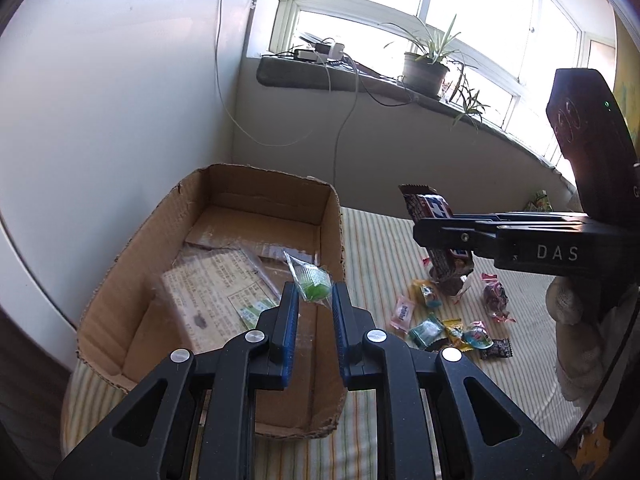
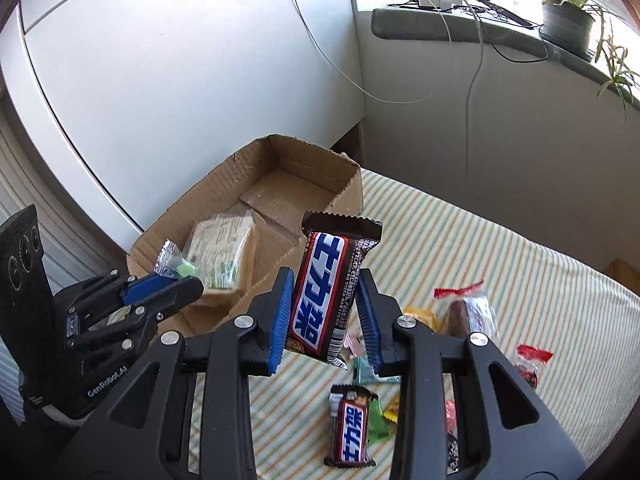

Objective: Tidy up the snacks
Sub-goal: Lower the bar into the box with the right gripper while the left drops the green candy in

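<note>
My left gripper point(image 1: 314, 300) has its fingers clamped on a small green candy point(image 1: 311, 285) by its clear wrapper, held above the cardboard box point(image 1: 132, 248), presumably so it can fall inside beside the flat packet point(image 1: 212, 292) lying there. My right gripper point(image 2: 324, 312) is clamped on a chocolate bar point(image 2: 328, 292), upright, gripped across its narrow width so it will not twist. It hangs over the striped cloth point(image 2: 500, 248), near the box's edge. The other sweets point(image 1: 448, 320) wait there, loose.
</note>
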Available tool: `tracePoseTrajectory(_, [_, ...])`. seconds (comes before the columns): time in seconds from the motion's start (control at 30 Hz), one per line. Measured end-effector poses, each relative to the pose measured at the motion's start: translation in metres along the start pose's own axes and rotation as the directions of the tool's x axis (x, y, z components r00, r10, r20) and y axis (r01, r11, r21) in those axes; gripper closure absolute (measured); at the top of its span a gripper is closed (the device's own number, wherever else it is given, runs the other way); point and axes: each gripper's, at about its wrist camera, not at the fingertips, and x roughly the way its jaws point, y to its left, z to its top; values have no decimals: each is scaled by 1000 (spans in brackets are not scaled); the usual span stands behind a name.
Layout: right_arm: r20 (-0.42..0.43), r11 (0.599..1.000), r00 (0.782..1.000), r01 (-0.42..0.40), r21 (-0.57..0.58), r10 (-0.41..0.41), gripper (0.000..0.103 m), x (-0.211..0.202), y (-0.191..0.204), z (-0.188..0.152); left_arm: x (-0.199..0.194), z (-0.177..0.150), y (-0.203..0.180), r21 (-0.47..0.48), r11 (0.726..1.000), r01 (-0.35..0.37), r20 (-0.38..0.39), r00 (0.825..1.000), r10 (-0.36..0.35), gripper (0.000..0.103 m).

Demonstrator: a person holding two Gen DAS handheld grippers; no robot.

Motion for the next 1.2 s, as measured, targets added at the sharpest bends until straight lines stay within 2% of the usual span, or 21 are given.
tracePoseTrajectory(0.3, [-29, 999, 999, -46, -13, 45, 70, 52, 13, 37, 18, 11, 15, -16, 1000, -6, -16, 1000, 6, 88])
tracePoseTrajectory(0.6, [-64, 997, 995, -77, -9, 77, 70, 90, 15, 55, 25, 17, 20, -15, 1000, -8, -19, 1000, 7, 88])
tracePoseTrajectory(1.1, [-70, 995, 993, -92, -26, 90, 70, 101, 20, 58, 24, 17, 17, -2, 1000, -20, -19, 1000, 20, 86])
tracePoseTrajectory(1.2, [-61, 996, 994, -88, -33, 86, 69, 97, 21, 58, 23, 17, 16, -1, 1000, -27, -20, 999, 27, 81])
